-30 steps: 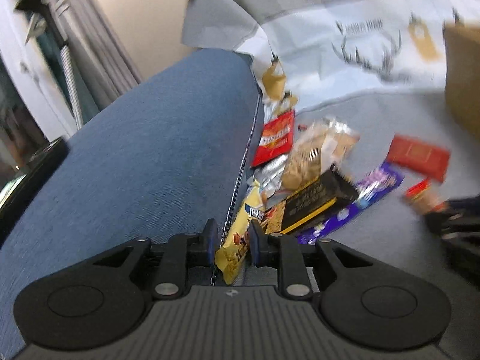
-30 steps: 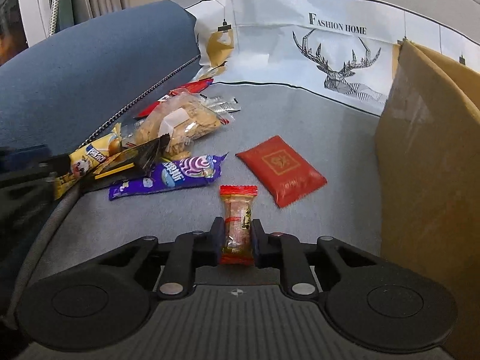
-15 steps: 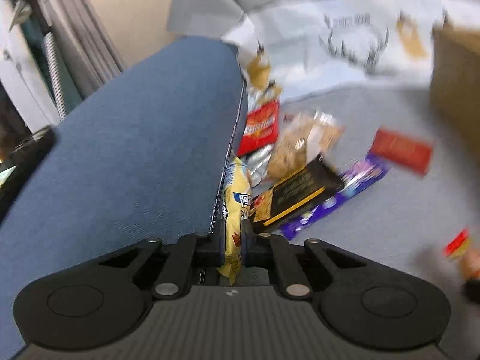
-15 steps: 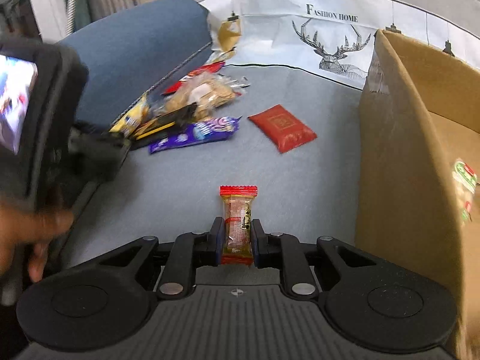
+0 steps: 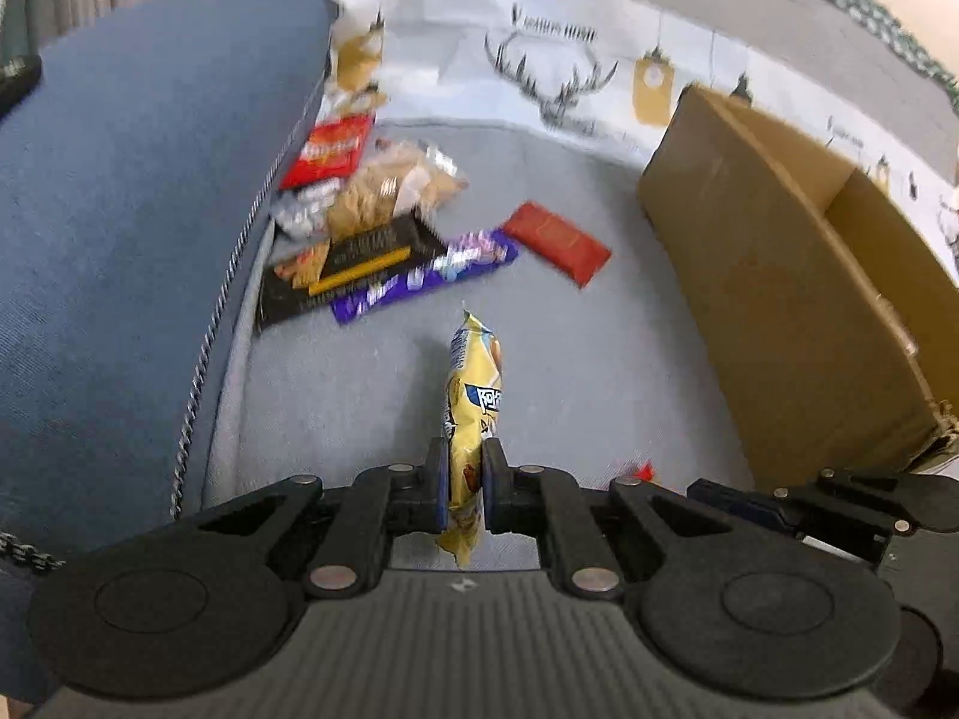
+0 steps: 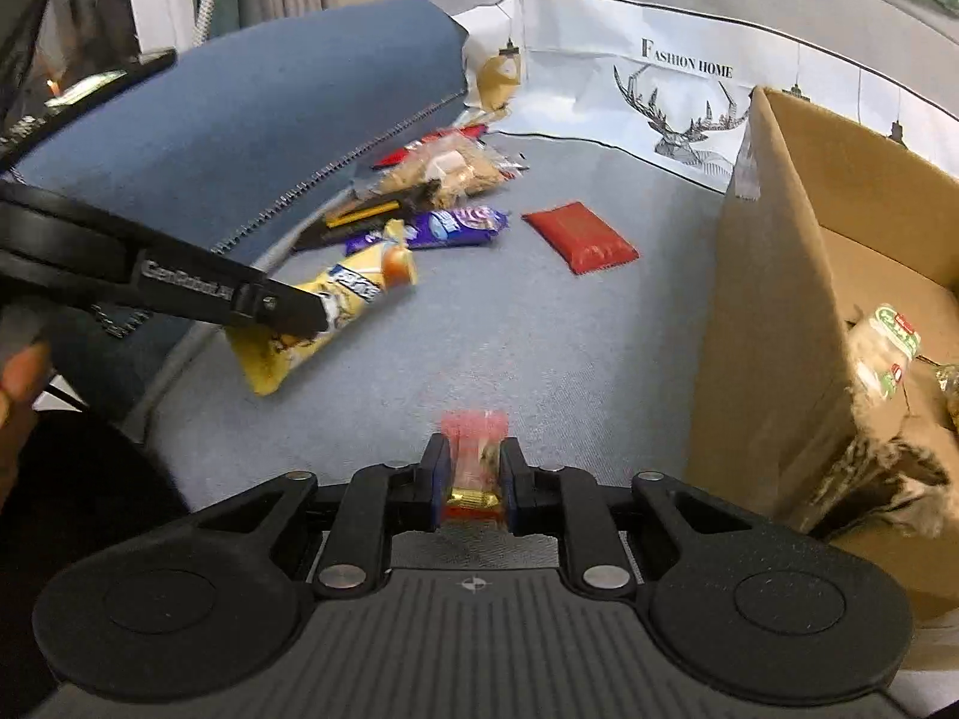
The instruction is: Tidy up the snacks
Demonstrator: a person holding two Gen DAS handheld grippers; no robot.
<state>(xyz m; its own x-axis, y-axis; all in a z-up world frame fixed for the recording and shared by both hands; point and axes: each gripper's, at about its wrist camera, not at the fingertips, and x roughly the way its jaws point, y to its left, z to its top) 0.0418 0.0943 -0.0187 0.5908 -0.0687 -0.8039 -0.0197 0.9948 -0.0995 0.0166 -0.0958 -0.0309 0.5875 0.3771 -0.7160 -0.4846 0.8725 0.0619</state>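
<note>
A blue cushion (image 5: 120, 227) rises at far left, with a heap of snack packets (image 5: 371, 221) lying against its edge on the grey seat (image 5: 599, 371). The left gripper (image 5: 464, 482) pinches a yellow snack packet (image 5: 473, 383) between its fingers (image 5: 434, 482), lifted clear of the seat. Beyond it, a purple wrapper (image 5: 431, 272) and a red packet (image 5: 557, 242) lie flat. Further right, the right gripper (image 6: 473, 482) has its fingers (image 6: 512, 482) pressed on a small red-wrapped candy (image 6: 473, 449), just beside the open cardboard box (image 6: 779, 311), where a green-labelled packet (image 6: 887, 341) already rests.
</note>
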